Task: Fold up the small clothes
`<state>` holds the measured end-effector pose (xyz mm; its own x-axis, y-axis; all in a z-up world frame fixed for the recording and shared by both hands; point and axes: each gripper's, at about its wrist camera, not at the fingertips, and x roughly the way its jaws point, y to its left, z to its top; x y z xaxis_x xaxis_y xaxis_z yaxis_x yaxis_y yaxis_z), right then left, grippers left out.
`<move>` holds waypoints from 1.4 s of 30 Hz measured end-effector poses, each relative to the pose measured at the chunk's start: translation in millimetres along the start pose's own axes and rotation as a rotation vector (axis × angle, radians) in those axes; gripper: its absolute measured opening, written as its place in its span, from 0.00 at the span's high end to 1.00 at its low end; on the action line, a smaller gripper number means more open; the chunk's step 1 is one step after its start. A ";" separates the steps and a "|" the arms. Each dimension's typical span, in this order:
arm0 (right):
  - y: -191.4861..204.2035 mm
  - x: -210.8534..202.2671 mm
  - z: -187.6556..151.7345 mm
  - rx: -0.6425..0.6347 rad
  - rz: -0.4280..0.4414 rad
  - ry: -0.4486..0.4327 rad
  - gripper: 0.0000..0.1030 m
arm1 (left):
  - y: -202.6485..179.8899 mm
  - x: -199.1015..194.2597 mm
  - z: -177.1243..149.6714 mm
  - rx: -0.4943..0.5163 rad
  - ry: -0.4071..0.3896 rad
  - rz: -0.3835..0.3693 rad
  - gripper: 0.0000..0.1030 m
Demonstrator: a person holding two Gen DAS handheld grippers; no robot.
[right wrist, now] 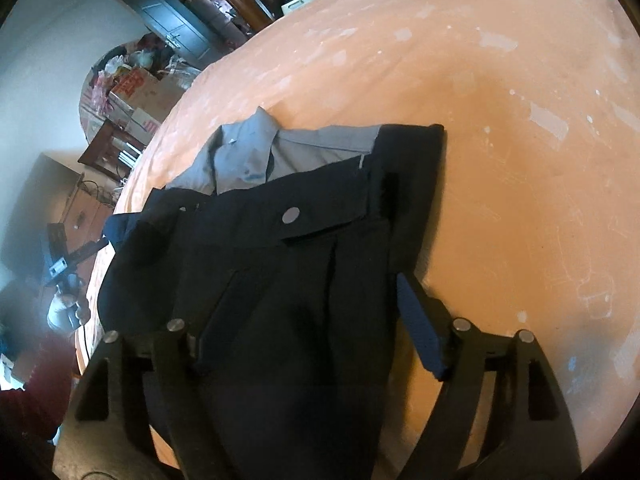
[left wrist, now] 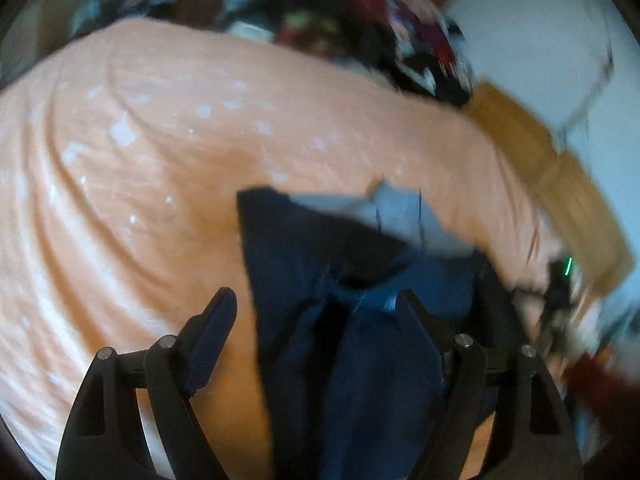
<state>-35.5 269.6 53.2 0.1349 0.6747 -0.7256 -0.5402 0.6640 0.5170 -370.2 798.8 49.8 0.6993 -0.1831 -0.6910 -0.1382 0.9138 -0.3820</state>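
Observation:
A navy garment [right wrist: 304, 264] with a metal snap [right wrist: 291, 215] and a grey inner part [right wrist: 256, 152] lies on the orange cloth-covered table [right wrist: 520, 160]. My right gripper [right wrist: 304, 304] stands open wide over it. Its right finger [right wrist: 420, 320] sits at the garment's edge, and dark cloth covers its left finger. In the blurred left wrist view the same navy garment [left wrist: 320, 264] with its grey part [left wrist: 400, 216] lies ahead. My left gripper [left wrist: 316, 296] is open, with the cloth reaching between its fingers; the left finger [left wrist: 212, 332] is over bare table.
A pile of dark and red clothes [left wrist: 400, 40] sits at the table's far edge. A wooden bench or floor strip [left wrist: 560, 184] runs past the table's right side. Boxes and shelves [right wrist: 136, 92] crowd the room beyond the table. A hand [right wrist: 68, 308] shows at far left.

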 end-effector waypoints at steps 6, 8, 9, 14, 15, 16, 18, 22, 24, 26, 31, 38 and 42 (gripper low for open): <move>0.9 1.7 -0.2 0.000 0.002 0.005 0.22 | -31.5 15.7 5.5 0.307 0.057 0.018 0.20; 1.6 3.5 0.1 0.003 0.002 0.005 0.20 | -43.4 38.6 7.1 0.425 0.124 0.039 0.20; 1.9 4.2 0.3 0.004 0.002 0.003 0.20 | -45.9 49.7 7.6 0.472 0.160 0.057 0.20; 3.0 4.8 0.6 -0.004 0.006 0.005 0.18 | -43.2 55.1 27.9 0.476 0.114 0.031 0.21; 3.0 4.4 0.7 -0.006 0.008 0.006 0.18 | -45.1 54.9 30.4 0.482 0.107 0.013 0.21; 3.1 4.4 1.2 -0.006 0.009 0.007 0.18 | -48.3 56.3 31.8 0.496 0.109 -0.011 0.21; 4.3 2.1 2.3 -0.010 0.015 0.007 0.18 | -52.7 62.7 31.6 0.516 0.138 -0.055 0.24; 4.6 -1.6 5.7 -0.007 0.041 -0.007 0.18 | -50.3 77.2 36.7 0.459 0.187 -0.160 0.35; 3.9 1.3 5.4 -0.009 0.035 -0.005 0.18 | -40.3 84.3 45.1 0.375 0.197 -0.212 0.47; 3.4 1.5 4.7 -0.001 0.041 -0.012 0.18 | -29.2 91.0 56.1 0.259 0.183 -0.240 0.71; 2.7 -8.9 7.3 -0.013 0.037 -0.072 0.19 | 4.3 127.0 70.4 0.057 0.275 -0.174 0.78; 4.4 -8.8 25.6 -0.061 0.009 -0.085 0.19 | 7.8 130.3 57.5 0.013 0.260 -0.163 0.67; 8.9 10.9 37.6 -0.123 -0.045 -0.046 0.19 | 9.0 121.9 46.5 0.004 0.237 -0.161 0.65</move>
<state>-7.5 294.9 66.9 0.1982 0.6610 -0.7238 -0.6297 0.6517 0.4227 -253.6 801.6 -9.3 0.5283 -0.4051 -0.7462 -0.0361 0.8673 -0.4964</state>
